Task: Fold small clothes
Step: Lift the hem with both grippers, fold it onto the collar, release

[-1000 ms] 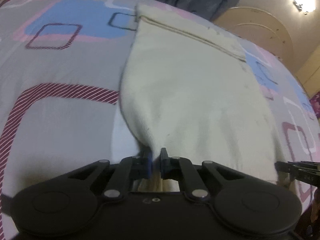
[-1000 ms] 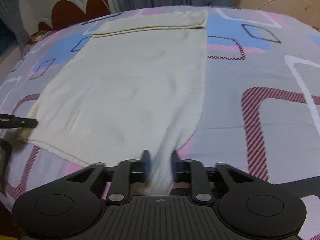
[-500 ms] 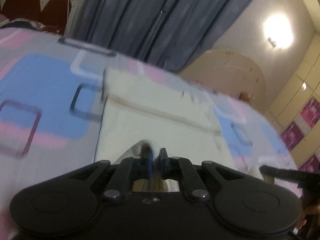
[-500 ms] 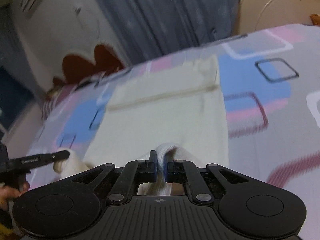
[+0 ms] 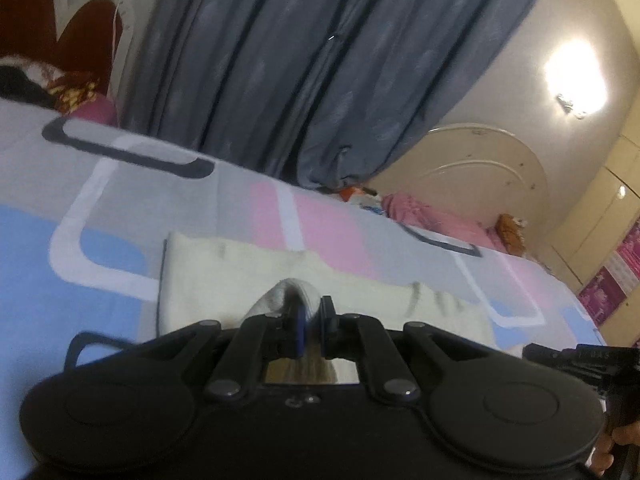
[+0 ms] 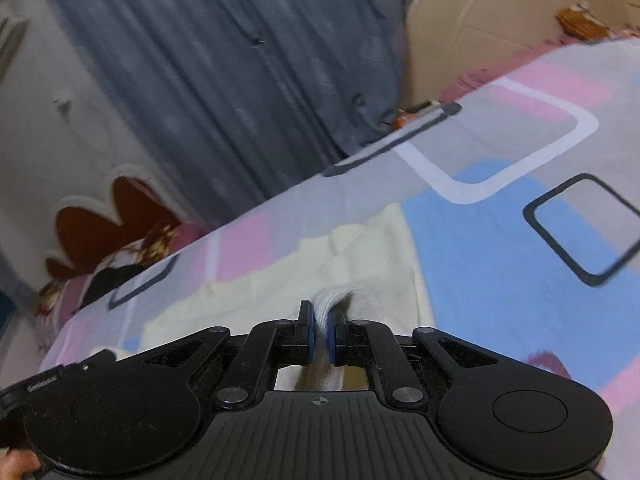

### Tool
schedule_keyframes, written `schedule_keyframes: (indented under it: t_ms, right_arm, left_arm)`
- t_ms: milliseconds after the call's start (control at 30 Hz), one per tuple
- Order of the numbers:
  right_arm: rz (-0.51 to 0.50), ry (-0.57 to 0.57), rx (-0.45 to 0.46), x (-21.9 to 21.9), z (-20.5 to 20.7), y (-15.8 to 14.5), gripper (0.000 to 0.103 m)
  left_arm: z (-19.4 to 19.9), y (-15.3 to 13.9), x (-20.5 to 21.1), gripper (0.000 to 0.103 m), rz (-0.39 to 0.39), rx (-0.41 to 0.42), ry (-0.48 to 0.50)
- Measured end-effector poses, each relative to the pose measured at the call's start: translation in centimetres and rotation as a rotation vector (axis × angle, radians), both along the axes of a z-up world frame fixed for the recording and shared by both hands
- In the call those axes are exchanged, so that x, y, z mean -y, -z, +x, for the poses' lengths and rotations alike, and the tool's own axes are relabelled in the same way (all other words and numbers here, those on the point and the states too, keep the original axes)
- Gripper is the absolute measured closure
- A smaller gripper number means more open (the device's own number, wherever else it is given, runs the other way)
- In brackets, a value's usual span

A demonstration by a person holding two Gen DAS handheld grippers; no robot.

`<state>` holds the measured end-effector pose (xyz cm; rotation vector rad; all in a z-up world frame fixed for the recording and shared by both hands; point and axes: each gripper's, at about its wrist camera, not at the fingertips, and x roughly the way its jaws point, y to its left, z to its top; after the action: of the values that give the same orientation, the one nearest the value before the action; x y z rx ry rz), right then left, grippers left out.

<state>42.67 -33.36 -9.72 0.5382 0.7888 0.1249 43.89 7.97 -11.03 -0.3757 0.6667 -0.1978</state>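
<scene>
Cloth point(image 5: 224, 276) lies on the bed point(image 5: 60, 176), a near corner pinched in each tool: left tool point(image 5: 310, 326) and right tool point(image 6: 318, 334) both clamp white fabric. Uneven carrying could skew the fold or slip a corner free. Curtain point(image 5: 320, 60) and pillows point(image 5: 420, 216) sit beyond; nothing blocks.

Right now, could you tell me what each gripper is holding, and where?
Both hold the cream knitted garment: left gripper and right gripper each pinch a bunched fold.
</scene>
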Motion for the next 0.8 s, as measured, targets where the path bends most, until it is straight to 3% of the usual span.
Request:
schedule_keyframes:
  t_ms: [100, 200, 267, 333, 367, 433, 533, 667, 767, 800]
  right_arm:
    - [0.039, 0.053, -0.048, 1.3, 2.8, 2.0, 0.097]
    - [0.069, 0.076, -0.102, 2.1, 5.1, 3.5, 0.097]
    - [0.063, 0.070, -0.105, 2.3, 6.0, 4.0, 0.097]
    - [0.057, 0.072, -0.117, 2.5, 6.5, 4.3, 0.095]
    - [0.061, 0.076, -0.109, 2.7, 6.5, 4.3, 0.093]
    - [0.040, 0.093, -0.078, 3.0, 6.4, 3.9, 0.084]
    - [-0.012, 0.112, -0.031, 3.7, 6.0, 3.2, 0.040]
    - [-0.055, 0.084, 0.027, 3.8, 5.3, 2.6, 0.039]
    - [-0.145, 0.008, 0.011, 1.6, 5.9, 3.2, 0.039]
    - [-0.187, -0.009, 0.006, 0.8, 6.0, 3.5, 0.039]
  left_arm:
    - [2.5, 1.1, -0.6, 0.096, 0.000, -0.045, -0.009]
    - [3.6, 1.6, -0.7, 0.089, 0.008, -0.068, -0.021]
    - [4.1, 1.7, -1.1, 0.071, 0.008, -0.075, -0.047]
    - [4.1, 1.6, -1.8, 0.036, -0.009, -0.064, -0.105]
    - [3.9, 1.4, -2.1, 0.033, -0.013, -0.051, -0.124]
    - [3.8, 1.2, -2.7, 0.036, -0.006, -0.045, -0.115]
    - [3.2, 1.3, -2.5, 0.038, 0.037, -0.050, -0.050]
    - [2.7, 2.1, -1.1, 0.039, 0.139, -0.047, 0.016]
    - [3.5, 3.0, -0.6, 0.060, 0.133, -0.084, 0.007]
    - [3.7, 3.2, -0.5, 0.077, 0.137, -0.085, -0.003]
